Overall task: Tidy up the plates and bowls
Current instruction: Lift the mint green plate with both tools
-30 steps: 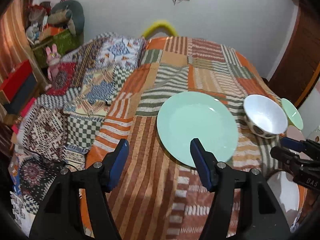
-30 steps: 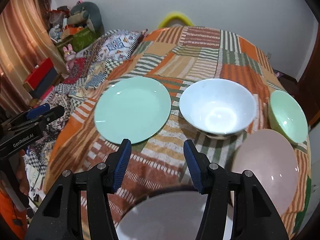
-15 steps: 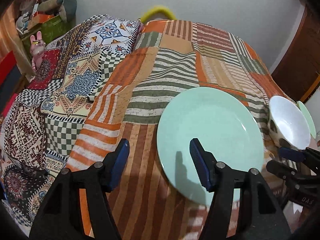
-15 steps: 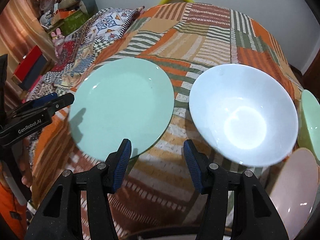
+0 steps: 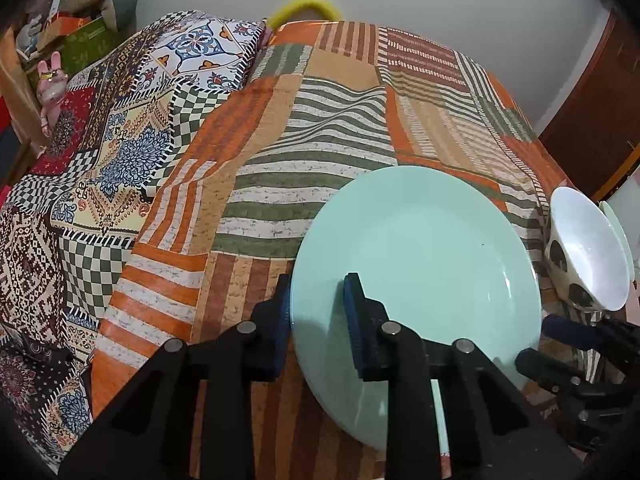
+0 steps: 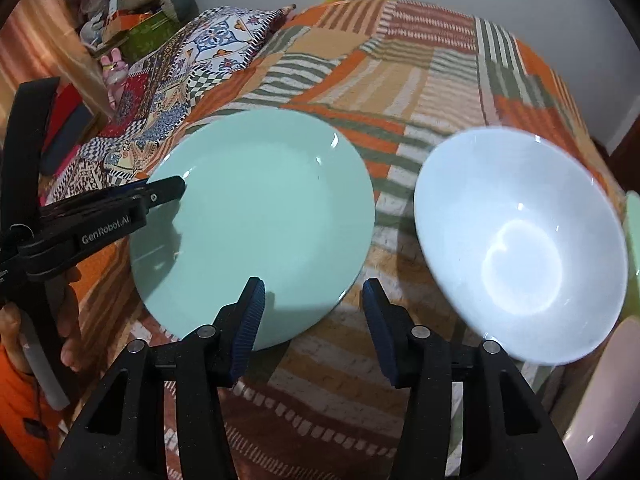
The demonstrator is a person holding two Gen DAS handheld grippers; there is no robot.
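A large mint green plate (image 5: 420,272) lies on the patchwork bedspread; it also shows in the right wrist view (image 6: 256,220). My left gripper (image 5: 316,312) has its fingers astride the plate's left rim, one below and one on top, closing on it. In the right wrist view the left gripper (image 6: 160,196) sits at that rim. A white bowl (image 6: 520,240) with dark spots outside stands right of the plate, also in the left wrist view (image 5: 588,248). My right gripper (image 6: 312,316) is open and empty, between plate and bowl at their near edges.
A green dish (image 6: 634,252) and a pink dish (image 6: 612,392) lie at the right edge. A second patterned quilt (image 5: 100,160) covers the left side. Stuffed toys and boxes (image 5: 80,12) sit at the far left by the wall.
Both grippers have moved forward toward the dishes. My left gripper's fingers have narrowed and now straddle the green plate's rim. My right gripper stays open.
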